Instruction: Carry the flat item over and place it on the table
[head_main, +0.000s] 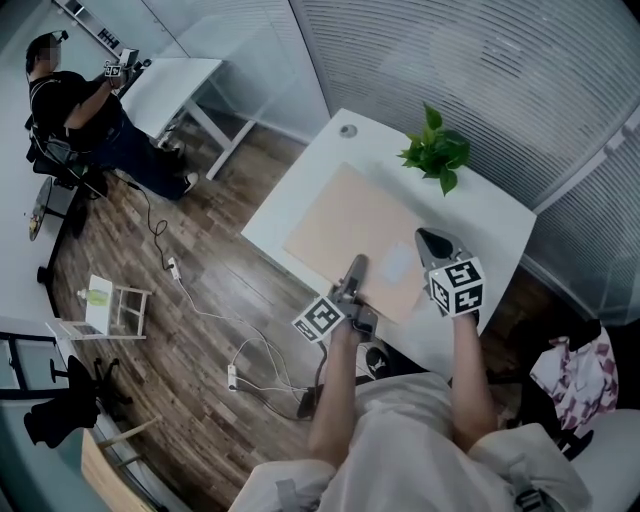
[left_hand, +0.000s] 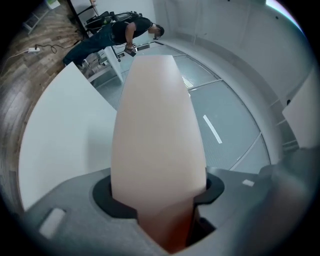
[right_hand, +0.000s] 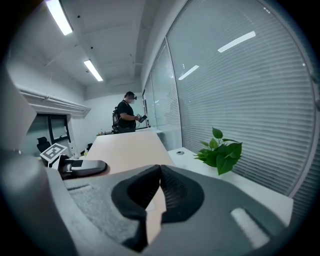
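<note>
Peach-beige and matte, the thin flat rectangular sheet (head_main: 350, 220) lies spread over the white rectangular table (head_main: 290, 195), covering much of its middle. Its long sides run parallel with the table's long edges, in the head view from upper left to lower right, and its short axis points across the table toward the slatted window blinds (head_main: 480, 70). The surface is plain and even in colour, save for one paler rectangular patch (head_main: 397, 265) near the corner closest to the person. The left gripper (head_main: 355, 268) reaches over the table's near long edge and is clamped on the sheet's near long side. In the left gripper view the sheet (left_hand: 157, 130) stands pinched between the two dark jaws of that gripper (left_hand: 160, 200) and stretches away from them, with the table top (left_hand: 60, 130) alongside. I cannot tell whether the held edge rests on the table or is raised off it. The right gripper (head_main: 428, 240) hovers over the sheet's near right end. In the right gripper view its jaws (right_hand: 160, 172) are pressed together at the tips with nothing seen between them, and the sheet (right_hand: 125, 150) spreads level ahead. A small green leafy plant (head_main: 437, 150) stands on the table's far side, apart from the sheet.
</note>
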